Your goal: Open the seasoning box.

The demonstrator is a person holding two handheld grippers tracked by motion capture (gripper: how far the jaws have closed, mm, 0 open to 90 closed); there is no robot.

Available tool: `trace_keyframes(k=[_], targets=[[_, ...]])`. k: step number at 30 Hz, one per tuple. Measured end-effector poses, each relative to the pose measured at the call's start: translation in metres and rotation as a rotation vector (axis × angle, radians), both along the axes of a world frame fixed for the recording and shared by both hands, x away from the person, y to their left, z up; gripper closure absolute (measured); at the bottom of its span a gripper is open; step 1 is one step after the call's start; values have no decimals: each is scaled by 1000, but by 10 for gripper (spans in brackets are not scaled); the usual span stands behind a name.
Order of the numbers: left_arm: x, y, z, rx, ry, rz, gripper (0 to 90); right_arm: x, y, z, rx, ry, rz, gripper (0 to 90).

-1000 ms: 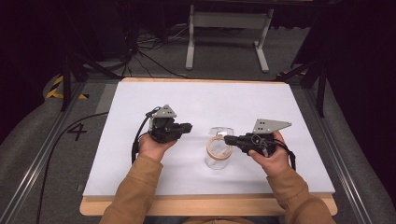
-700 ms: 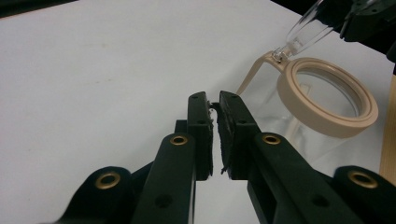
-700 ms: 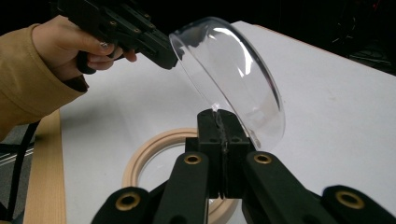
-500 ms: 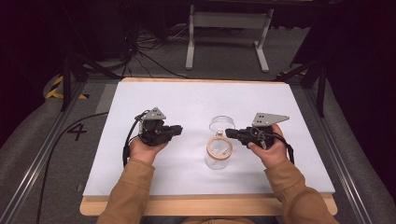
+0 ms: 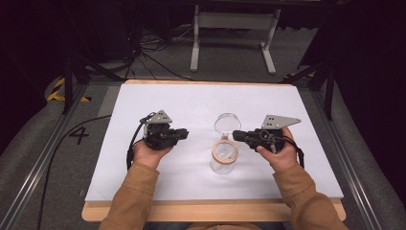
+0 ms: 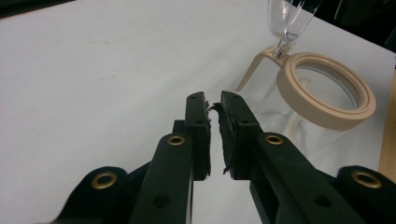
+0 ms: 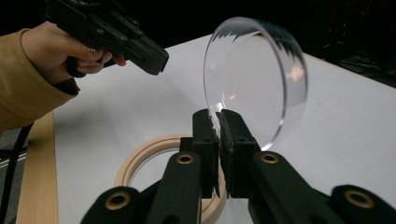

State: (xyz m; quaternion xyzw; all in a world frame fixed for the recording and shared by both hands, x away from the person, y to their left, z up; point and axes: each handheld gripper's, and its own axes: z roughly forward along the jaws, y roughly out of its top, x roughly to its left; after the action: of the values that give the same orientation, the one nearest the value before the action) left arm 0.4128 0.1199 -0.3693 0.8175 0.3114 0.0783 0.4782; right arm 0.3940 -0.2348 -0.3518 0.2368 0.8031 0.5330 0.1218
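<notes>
Tan sleeves (image 5: 136, 191); black fingers (image 6: 198, 135) with brass screws.

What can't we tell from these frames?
- Right gripper view: whether the pads press the clear lid; the rim hides the contact.
- High view: jar contents, too small, glass glare.
- Left gripper view: jar base, cut off by the frame edge.
</notes>
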Motion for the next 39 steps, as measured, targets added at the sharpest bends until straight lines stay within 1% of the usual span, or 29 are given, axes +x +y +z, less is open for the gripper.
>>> trace_keyframes(k=[1, 2, 3, 4, 5, 6, 7, 10, 11, 13, 14, 16, 18, 20, 22, 23, 25, 26, 28, 29, 30, 31, 32, 33, 34, 35, 36, 38, 39], targets=[[-1, 0, 1, 9, 5, -3, 797, -1, -2, 2, -2, -1, -5, 823], [-1, 0, 3, 24, -12, -3, 788, -1, -4, 4, -7, -8, -9, 804], [-1, 0, 3, 24, -12, -3, 777, -1, -4, 4, -7, -8, -9, 804], [-2, 1, 5, 29, -10, 3, 769, -1, -11, 9, -9, -15, -26, 752], [-2, 1, 5, 29, -10, 3, 760, -1, -11, 9, -9, -15, -26, 752], [-1, 3, 7, 28, -13, 4, 742, -2, -18, 13, -15, -24, -46, 717], [-2, 4, 8, 33, -6, 12, 742, -2, -18, 13, -15, -24, -46, 717], [-1, 10, 12, 75, -17, 36, 713, -2, -32, 20, -23, -23, -81, 661], [0, 12, 12, 82, -13, 46, 699, -2, -37, 21, -19, -25, -93, 645], [2, 17, 12, 79, -8, 62, 673, -1, -47, 24, -25, -23, -117, 609], [3, 19, 12, 72, 4, 76, 667, 0, -53, 24, -39, -24, -141, 593], [6, 24, 12, 88, 11, 90, 657, 2, -64, 24, -61, -27, -184, 568], [9, 27, 11, 74, 25, 101, 648, 3, -73, 23, -81, -16, -213, 546], [13, 30, 10, 81, 33, 105, 629, 4, -82, 21, -100, -17, -244, 520], [17, 32, 8, 87, 36, 113, 618, 5, -89, 19, -116, -8, -271, 508], [18, 34, 7, 90, 53, 117, 613, 6, -94, 18, -124, -2, -284, 491], [22, 35, 4, 90, 60, 132, 602, 8, -103, 13, -132, 20, -329, 477], [24, 36, 3, 90, 72, 138, 598, 9, -106, 12, -145, 18, -344, 465], [28, 37, 0, 105, 78, 148, 590, 11, -114, 8, -175, 18, -393, 450], [29, 37, -2, 114, 83, 159, 582, 11, -118, 5, -184, 30, -413, 436], [31, 37, -4, 127, 88, 160, 571, 13, -122, 3, -197, 40, -423, 426], [31, 37, -4, 127, 88, 160, 562, 14, -126, 0, -206, 53, -433, 427], [34, 37, -7, 145, 86, 165, 562, 14, -126, 0, -206, 53, -433, 427], [36, 37, -12, 142, 88, 162, 550, 16, -131, -5, -209, 60, -444, 425], [37, 37, -14, 147, 98, 160, 541, 19, -137, -11, -225, 72, -456, 417], [38, 38, -17, 156, 97, 162, 537, 21, -141, -15, -232, 82, -468, 419], [40, 38, -19, 161, 90, 157, 532, 22, -145, -21, -251, 92, -479, 420], [41, 37, -24, 162, 85, 155, 525, 27, -153, -33, -289, 132, -500, 424], [41, 37, -24, 162, 85, 155, 521, 27, -153, -33, -289, 132, -500, 424]])
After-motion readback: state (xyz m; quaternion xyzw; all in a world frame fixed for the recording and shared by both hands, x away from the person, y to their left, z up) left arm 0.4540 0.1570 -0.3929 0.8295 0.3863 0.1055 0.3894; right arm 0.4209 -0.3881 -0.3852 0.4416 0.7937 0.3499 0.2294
